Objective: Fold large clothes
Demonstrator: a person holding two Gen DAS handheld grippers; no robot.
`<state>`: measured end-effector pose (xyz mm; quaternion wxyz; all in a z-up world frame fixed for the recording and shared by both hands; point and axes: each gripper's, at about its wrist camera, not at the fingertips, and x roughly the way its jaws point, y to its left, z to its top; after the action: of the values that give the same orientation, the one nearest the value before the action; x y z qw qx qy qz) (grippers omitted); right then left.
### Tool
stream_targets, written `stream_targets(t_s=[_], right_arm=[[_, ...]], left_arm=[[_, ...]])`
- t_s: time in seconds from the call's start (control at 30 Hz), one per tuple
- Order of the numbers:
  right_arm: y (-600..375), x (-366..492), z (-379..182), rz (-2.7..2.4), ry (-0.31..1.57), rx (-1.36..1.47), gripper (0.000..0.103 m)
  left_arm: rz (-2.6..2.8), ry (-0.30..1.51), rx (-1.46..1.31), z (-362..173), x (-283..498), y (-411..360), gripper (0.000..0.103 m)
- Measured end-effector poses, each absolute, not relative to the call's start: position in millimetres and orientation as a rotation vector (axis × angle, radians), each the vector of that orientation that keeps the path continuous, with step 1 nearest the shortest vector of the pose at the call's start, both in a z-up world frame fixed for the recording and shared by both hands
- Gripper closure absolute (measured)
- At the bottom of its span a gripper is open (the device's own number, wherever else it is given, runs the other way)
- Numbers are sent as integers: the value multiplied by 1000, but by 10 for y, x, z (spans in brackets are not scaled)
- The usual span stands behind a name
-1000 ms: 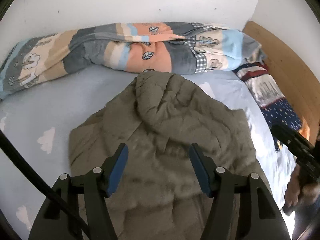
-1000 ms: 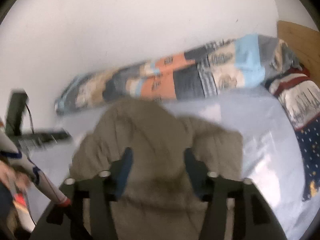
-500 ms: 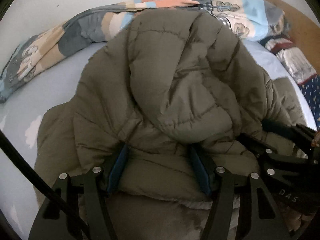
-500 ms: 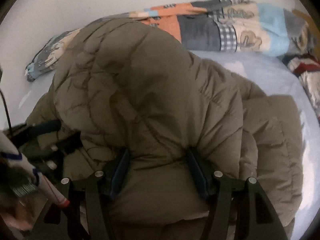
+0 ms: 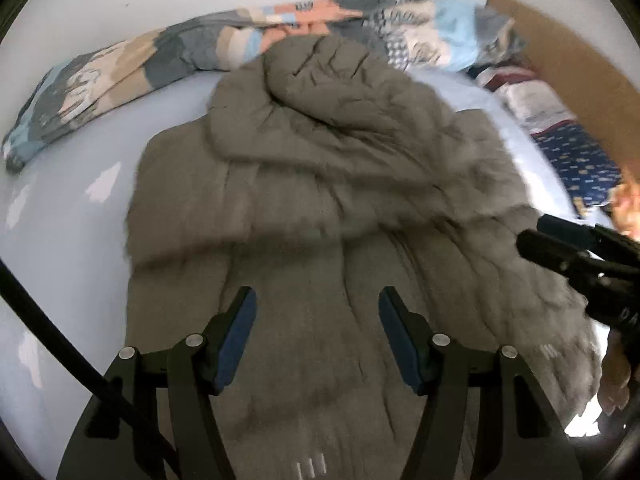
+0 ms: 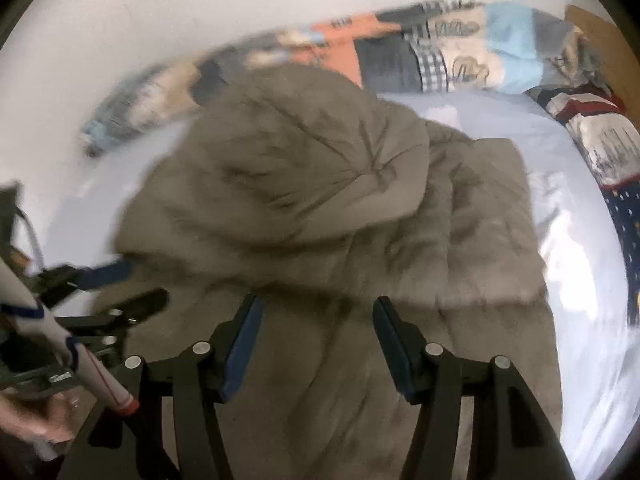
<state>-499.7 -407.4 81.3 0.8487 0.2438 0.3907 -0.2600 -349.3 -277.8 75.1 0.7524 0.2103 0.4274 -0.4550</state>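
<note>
Olive puffer jacket (image 5: 320, 184) lies mid-bed (image 5: 60, 216), hood twd far edge — L gripper (image 5: 318, 312) & R gripper (image 6: 316, 320) both apart, nothing betw pads.

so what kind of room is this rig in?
Most likely a bedroom: a bed with a pale blue sheet, a rolled patchwork blanket along the white wall, a wooden headboard. The olive puffer jacket lies spread on it.
</note>
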Motion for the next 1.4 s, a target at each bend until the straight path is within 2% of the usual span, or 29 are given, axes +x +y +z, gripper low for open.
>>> stream_targets(t_s=[0.17, 0.43, 0.6, 0.7, 0.73, 0.87, 1.4], right_arm=[[-3343, -5777, 934, -538, 782, 524, 40], [-2705, -6406, 564, -656, 771, 555, 40], [-2608, -6420, 150, -684, 878, 516, 40], [-2703, -6493, -100, -694, 908, 609, 40], [-2708, -6494, -117, -692, 904, 608, 40], [-2669, -6453, -129, -698, 919, 564, 38], [-2643, -6456, -169, -677, 931, 534, 27]], left_arm=[[-957, 917, 414, 766, -4007, -1878, 41], [-775, 927, 340, 266, -4310, -1087, 40], [-721, 969, 389, -84, -4252, -1029, 40], [-724, 925, 432, -112, -4320, -1068, 33], [-731, 914, 448, -131, -4350, -1081, 29], [-727, 853, 478, -191, -4421, -1091, 25], [-716, 799, 487, -240, -4465, -1080, 19]])
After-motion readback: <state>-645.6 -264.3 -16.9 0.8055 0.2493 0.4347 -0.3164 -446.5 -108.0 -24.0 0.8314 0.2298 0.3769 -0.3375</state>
